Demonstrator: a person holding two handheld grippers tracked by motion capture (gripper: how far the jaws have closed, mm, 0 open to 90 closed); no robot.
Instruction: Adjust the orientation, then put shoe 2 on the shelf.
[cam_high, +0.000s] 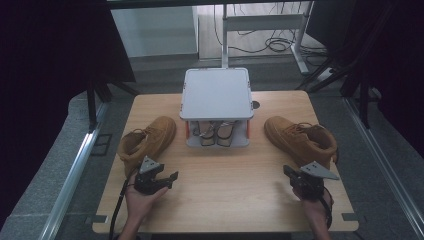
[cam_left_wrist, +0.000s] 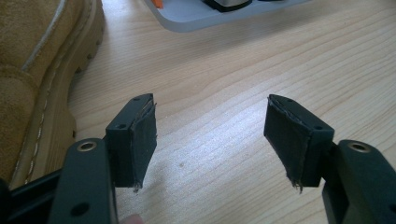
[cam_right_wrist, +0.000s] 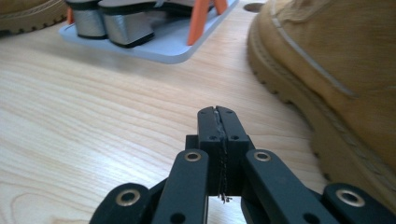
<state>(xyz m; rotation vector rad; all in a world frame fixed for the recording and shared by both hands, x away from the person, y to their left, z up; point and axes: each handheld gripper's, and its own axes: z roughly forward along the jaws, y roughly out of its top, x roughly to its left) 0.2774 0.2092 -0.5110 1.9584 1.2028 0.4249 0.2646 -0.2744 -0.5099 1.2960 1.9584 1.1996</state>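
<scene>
Flanking the grey two-tier shoe rack (cam_high: 216, 95), two tan boots lie at nine (cam_high: 147, 141) and three o'clock (cam_high: 300, 140), probably awaiting shelving. The left gripper (cam_high: 170, 178) stands empty, jaws spread, beside its boot; the right gripper (cam_high: 290, 172) is closed on nothing.

Light falls from overhead onto the desk (cam_high: 220, 175), so its pale wood is the brightest thing in the room, while both sides beyond it sink into near black. The high view is soft and a little grainy, its shadows short and faint under each boot and under the white rack (cam_high: 216, 93) (whose flat top reads washed out, nearly blown). In the left gripper view the wood grain is sharp between the pads, and the tan boot (cam_left_wrist: 37, 70) at the edge blurs. In the right gripper view the near links of the right hand-held gripper (cam_right_wrist: 218, 121) look soft, and the far corners smear.
</scene>
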